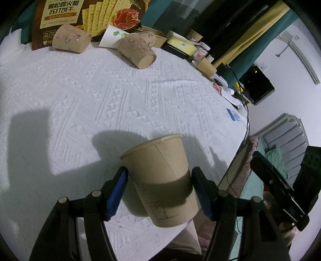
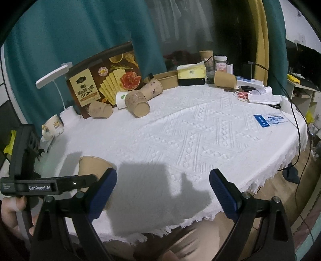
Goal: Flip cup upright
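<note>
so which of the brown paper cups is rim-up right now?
The plain cup between the left tool's pads, at the near edge of the white tablecloth. The printed cups by the cracker box lie on their sides.

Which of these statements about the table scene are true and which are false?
1. The paper cup between the fingers of the left tool has its open rim facing up. True.
2. The right tool is gripping a cup. False: its jaws stand open with nothing between them.
3. Other cups lie on their sides near the cracker box. True.
4. The tablecloth is dark blue. False: it is white and textured.
</note>
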